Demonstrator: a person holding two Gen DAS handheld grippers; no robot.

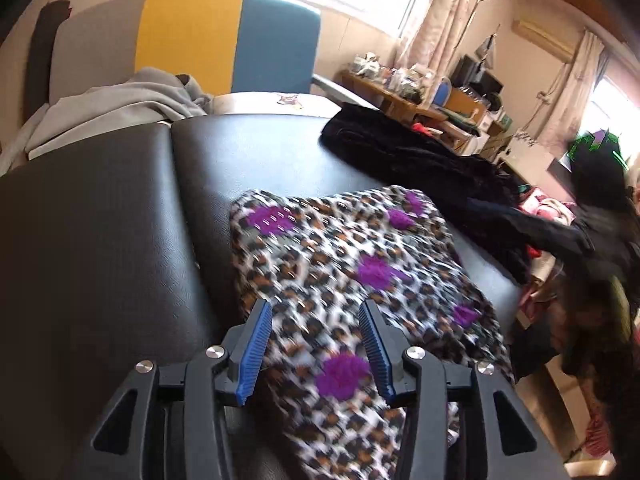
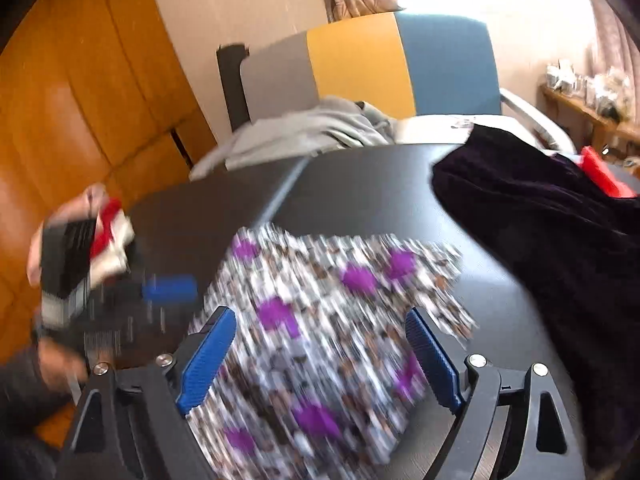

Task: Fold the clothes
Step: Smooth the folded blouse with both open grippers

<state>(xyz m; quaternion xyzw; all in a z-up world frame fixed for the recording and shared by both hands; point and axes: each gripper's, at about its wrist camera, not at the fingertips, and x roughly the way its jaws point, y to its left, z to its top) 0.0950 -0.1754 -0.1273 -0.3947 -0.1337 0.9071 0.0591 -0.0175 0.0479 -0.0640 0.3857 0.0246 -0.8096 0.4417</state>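
Two grippers hung over the leopard cloth (image 1: 352, 280), a spotted piece with purple blobs that lay flat on the black table (image 1: 120, 240), near the front edge and a bit to the right. The left gripper (image 1: 318, 350) had its blue fingers (image 1: 256, 352) spread apart with nothing between them, and the cloth showed below the gap. The right gripper (image 2: 320, 360) was spread wide too and held nothing. Its picture was smeared, so I could not tell if its fingers touched the cloth.

A dark velvet garment (image 1: 420, 160) lay piled at the far right of the table, close to the spotted cloth. A grey hoodie (image 1: 120, 104) sat on the far left, well apart.

The step looked like picking up the near edge for a fold. To do it well, each gripper should go to its own corner, pinch only the top layer, and lift at the same height. Then the fold would land straight. The right one should stay off the dark garment so it would not get dragged along.
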